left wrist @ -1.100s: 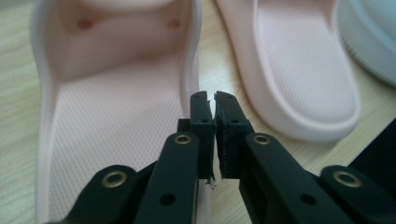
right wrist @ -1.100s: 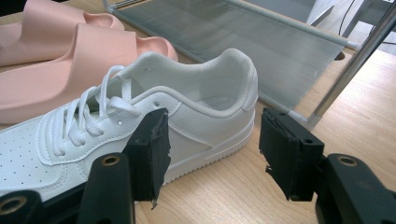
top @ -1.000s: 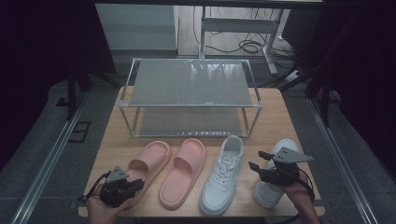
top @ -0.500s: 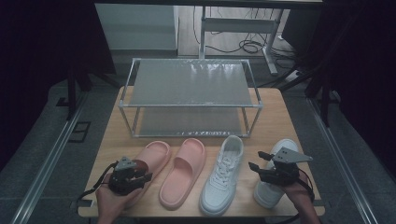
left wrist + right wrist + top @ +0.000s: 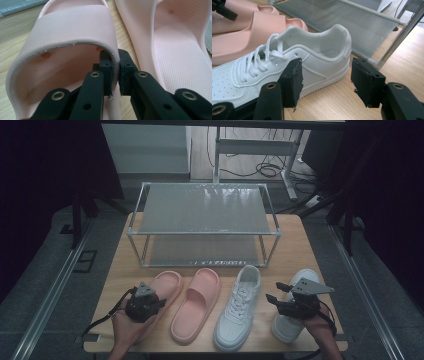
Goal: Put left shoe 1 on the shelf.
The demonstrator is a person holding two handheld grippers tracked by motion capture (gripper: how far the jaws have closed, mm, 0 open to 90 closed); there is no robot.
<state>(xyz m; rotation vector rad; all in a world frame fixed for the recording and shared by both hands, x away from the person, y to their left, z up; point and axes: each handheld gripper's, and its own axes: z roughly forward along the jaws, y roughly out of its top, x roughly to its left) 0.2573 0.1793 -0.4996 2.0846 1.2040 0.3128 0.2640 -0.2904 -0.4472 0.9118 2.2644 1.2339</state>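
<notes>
Left claw (image 5: 114,75) pinching strap edge of left pink slide (image 5: 70,32), near front of surface (image 5: 310,245). Right claw (image 5: 325,82) spread wide, hovering beside heel of white sneaker (image 5: 287,62). Second slide (image 5: 197,302) and sneakers lined up between. Farther back, two-tier rack (image 5: 202,210).

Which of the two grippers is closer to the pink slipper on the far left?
Left. The left gripper is clamped on the strap edge of the outer pink slipper. The right gripper hangs across the table, over a white sneaker.
</notes>
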